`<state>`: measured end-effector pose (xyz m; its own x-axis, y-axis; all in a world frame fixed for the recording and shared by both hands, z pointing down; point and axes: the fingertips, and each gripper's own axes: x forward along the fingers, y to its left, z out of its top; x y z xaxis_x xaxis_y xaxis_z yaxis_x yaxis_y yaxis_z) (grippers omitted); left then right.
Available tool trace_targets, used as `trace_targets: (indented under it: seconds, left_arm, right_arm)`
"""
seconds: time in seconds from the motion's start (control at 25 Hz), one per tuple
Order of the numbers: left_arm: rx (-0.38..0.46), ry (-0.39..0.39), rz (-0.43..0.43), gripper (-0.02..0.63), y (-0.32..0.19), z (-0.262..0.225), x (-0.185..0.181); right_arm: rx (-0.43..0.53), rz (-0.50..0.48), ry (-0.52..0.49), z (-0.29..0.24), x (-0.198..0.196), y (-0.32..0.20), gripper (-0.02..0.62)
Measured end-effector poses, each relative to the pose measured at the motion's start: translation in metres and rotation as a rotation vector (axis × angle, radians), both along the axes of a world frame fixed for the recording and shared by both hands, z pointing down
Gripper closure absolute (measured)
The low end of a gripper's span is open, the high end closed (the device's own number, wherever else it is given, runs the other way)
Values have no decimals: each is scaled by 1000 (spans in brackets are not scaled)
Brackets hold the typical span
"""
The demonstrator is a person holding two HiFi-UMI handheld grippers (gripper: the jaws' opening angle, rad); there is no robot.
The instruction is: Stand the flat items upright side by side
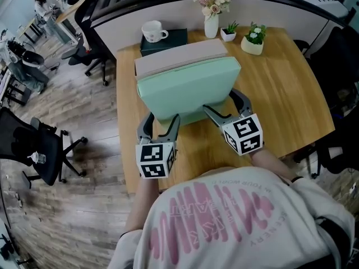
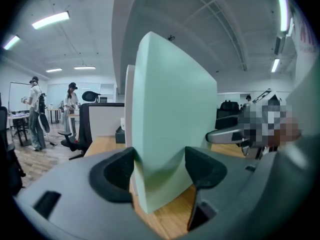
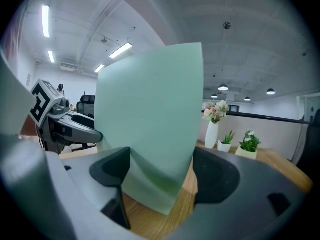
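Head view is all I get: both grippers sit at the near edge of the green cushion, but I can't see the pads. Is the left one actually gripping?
Observer: Yes. In the left gripper view the left gripper has both pads pressed into the green cushion, denting it.
Operator: And the right?
Observer: Same. The right gripper pinches the cushion's edge, which narrows between the pads.
Operator: Is the beige cushion caught in the left jaws too?
Observer: No. The beige cushion shows beside the green one, at its left in that view, outside the jaws.
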<state>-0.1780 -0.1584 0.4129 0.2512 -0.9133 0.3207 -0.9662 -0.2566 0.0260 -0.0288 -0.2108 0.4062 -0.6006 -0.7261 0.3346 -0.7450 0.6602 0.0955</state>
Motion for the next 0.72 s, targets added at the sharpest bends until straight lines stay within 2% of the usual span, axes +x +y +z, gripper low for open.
trace_targets:
  seconds: [0.72]
  left_arm:
    - [-23, -6, 4, 285, -10, 12, -8]
  right_arm:
    - [-26, -6, 12, 10, -3, -7, 239]
